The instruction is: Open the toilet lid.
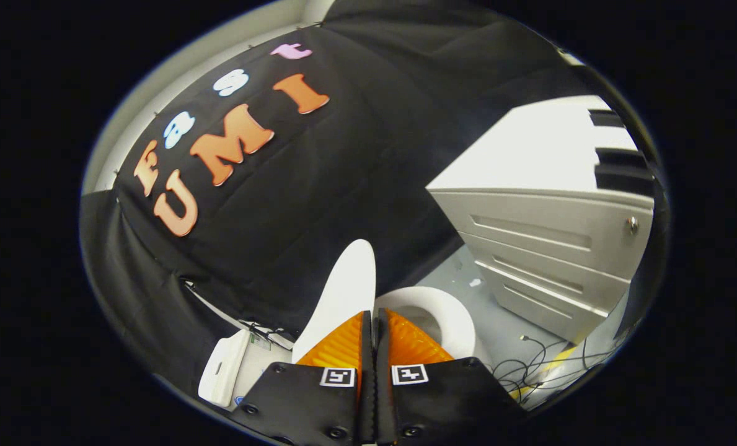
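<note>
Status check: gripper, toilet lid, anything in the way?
Gripper shut, fingers together, holding nothing. Toilet lid raised, standing just ahead of the fingers; seat exposed beside it. Cables on floor past the bowl, off the path.

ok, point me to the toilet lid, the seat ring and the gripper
toilet lid [346, 291]: gripper view, raised lid's flat face.
seat ring [458, 316]: gripper view, far rim of the ring.
gripper [374, 319]: gripper view, between the fingertips, fingers closed together.
</note>
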